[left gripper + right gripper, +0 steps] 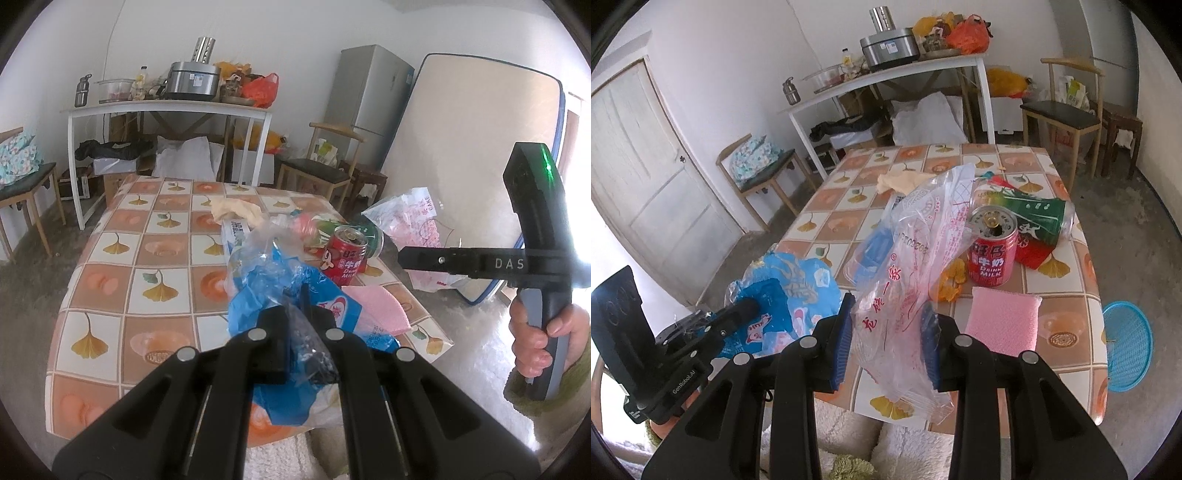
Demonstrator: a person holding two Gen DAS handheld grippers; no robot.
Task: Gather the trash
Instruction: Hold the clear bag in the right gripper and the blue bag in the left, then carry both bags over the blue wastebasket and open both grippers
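Above the tiled desk [1067, 306], two bags held up.
Left hand-held gripper [300, 317] pinches the blue plastic bag [273, 291]; right hand-held gripper [888, 339] clamps the clear red-printed bag [919, 258] beside the red can [991, 251].

red milk can [991, 251], pink sponge [1003, 319], blue wrapper [783, 291], ginkgo-patterned tablecloth [849, 206]
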